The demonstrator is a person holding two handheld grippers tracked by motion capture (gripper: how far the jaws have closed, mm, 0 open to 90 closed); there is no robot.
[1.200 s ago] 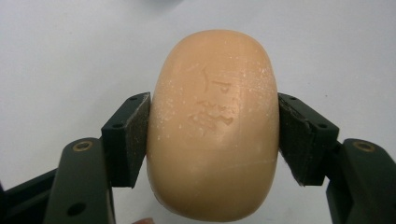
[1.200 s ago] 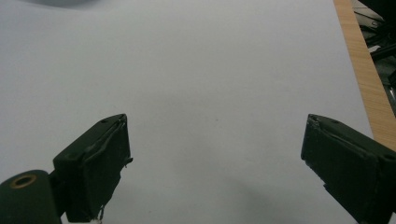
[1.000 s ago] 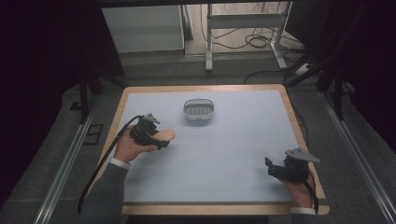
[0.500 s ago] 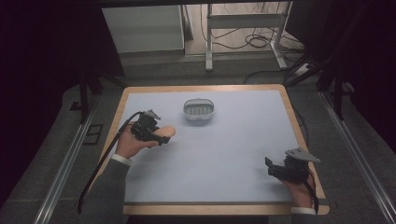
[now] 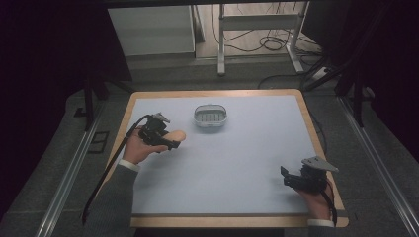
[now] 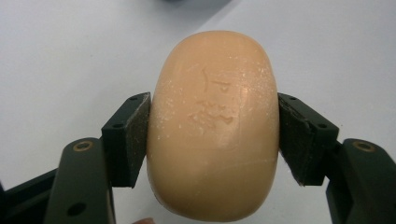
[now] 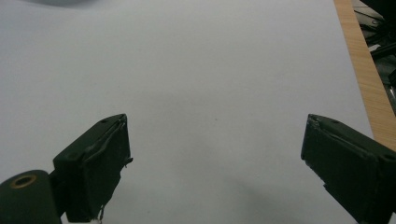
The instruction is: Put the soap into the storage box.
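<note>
The left claw (image 6: pixel 214 135) pinches a tan oval soap bar (image 6: pixel 214 126) across its short width, one pad on each flank. The bar's long axis runs straight out along the jaws, so its free end projects ahead of the claw tips. In the high view, the left claw (image 5: pixel 170 142) carries the soap bar (image 5: pixel 176 136) just above the worktop (image 5: pixel 247 163). The small grey slotted dish (image 5: pixel 210 116) stands ahead of this claw and off to its right, near but apart from the bar. The dish appears empty; only its ribbed floor is visible. The likely next move is a short carry toward the dish, with the bar's long axis then to be matched to the long side of the dish. The right claw (image 7: pixel 215 163) stands spread with nothing between its pads. In the high view the right claw (image 5: pixel 289 177) lies well apart from the dish, making the left claw the nearer one.
</note>
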